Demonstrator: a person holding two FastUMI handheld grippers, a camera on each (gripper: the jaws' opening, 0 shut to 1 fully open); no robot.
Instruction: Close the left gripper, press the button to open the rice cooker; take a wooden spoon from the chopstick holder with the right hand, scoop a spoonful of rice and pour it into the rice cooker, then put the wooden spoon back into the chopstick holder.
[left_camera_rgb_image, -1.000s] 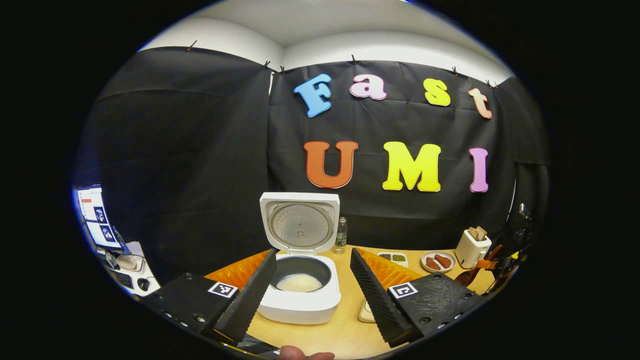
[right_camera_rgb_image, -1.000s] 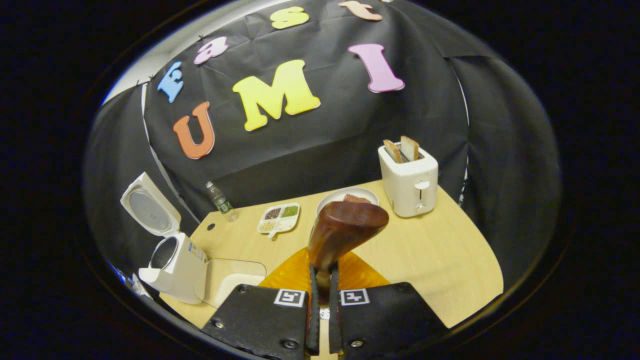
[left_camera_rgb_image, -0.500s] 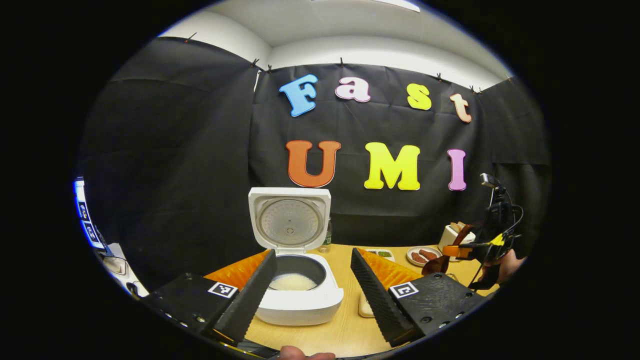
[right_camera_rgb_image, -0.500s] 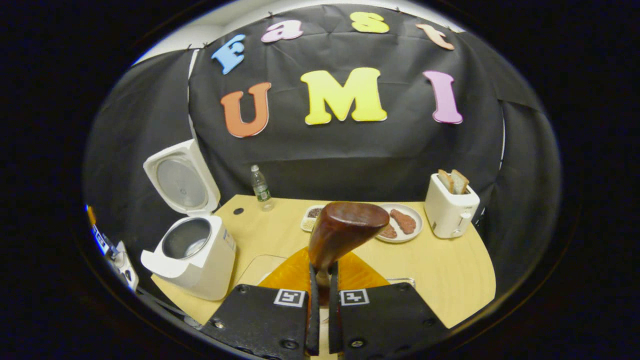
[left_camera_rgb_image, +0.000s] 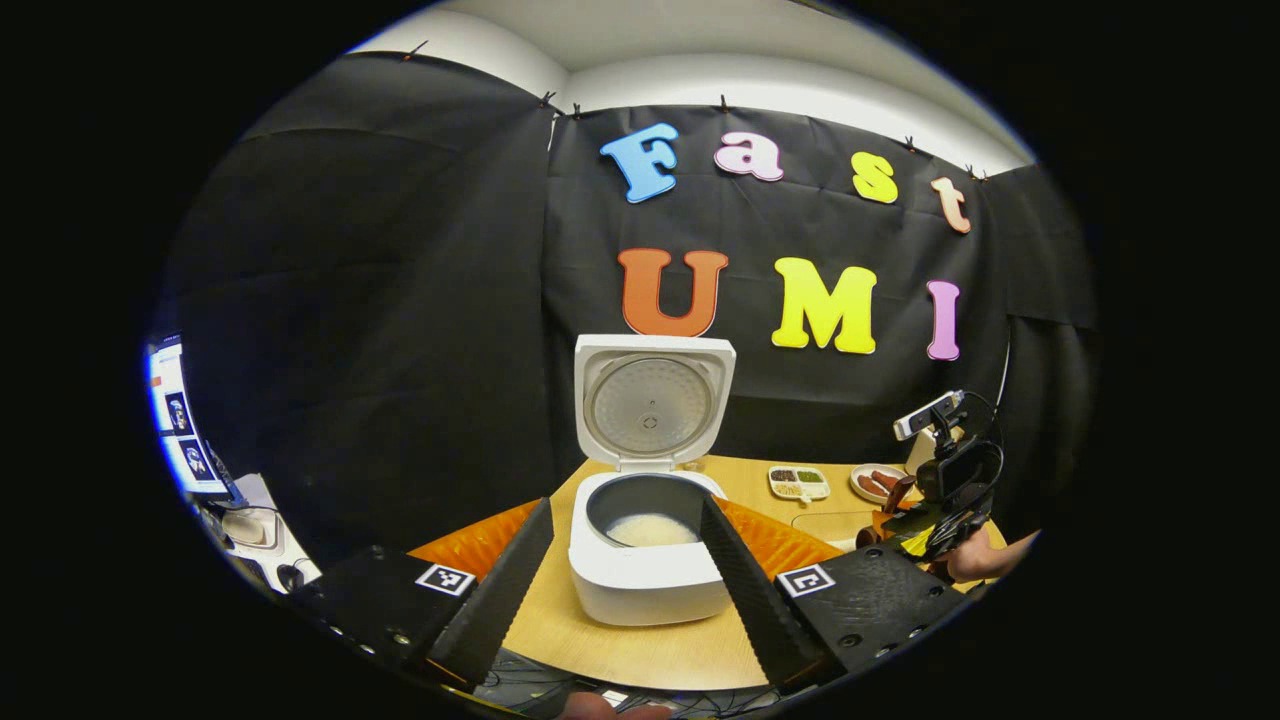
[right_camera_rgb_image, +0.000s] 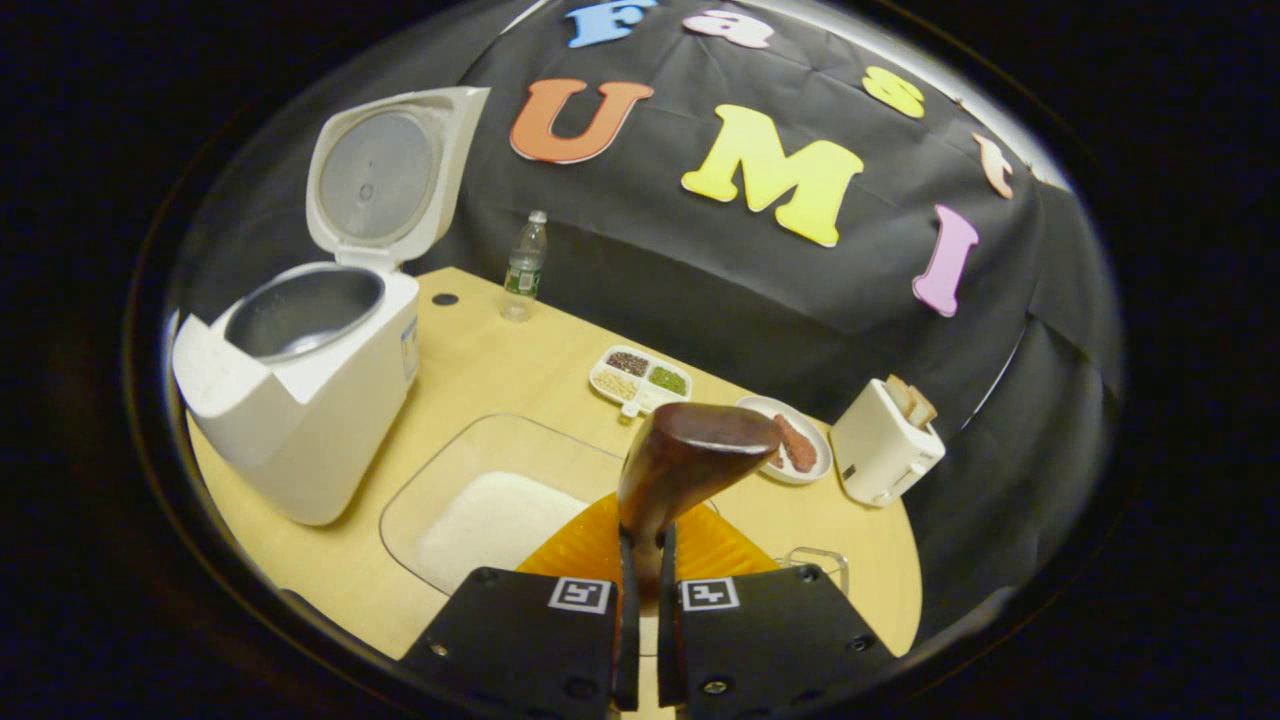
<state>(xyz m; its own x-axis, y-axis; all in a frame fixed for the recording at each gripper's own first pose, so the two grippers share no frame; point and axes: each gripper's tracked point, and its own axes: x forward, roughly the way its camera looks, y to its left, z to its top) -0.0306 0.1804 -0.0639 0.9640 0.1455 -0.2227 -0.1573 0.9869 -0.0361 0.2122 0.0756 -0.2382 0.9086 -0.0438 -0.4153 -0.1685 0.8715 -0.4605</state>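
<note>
Wooden spoon (right_camera_rgb_image: 690, 465) stands pinched by its handle between the right gripper's (right_camera_rgb_image: 640, 590) pressed-together fingers, bowl forward. White rice (right_camera_rgb_image: 495, 525) in the clear tray (right_camera_rgb_image: 440, 470) lies just below and to the left — the scoop looks next. Beyond, the rice cooker (right_camera_rgb_image: 300, 400) stands lid-up; the left gripper (left_camera_rgb_image: 625, 590) hangs spread, empty.

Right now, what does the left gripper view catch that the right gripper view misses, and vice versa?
Left gripper view alone: rice in the cooker pot, the open left gripper, a monitor off-table. Right gripper view alone: the clear tray of rice, a bottle, the toaster, and the right gripper shut on the spoon. Both: the open cooker, the snack dish, the meat plate.
</note>
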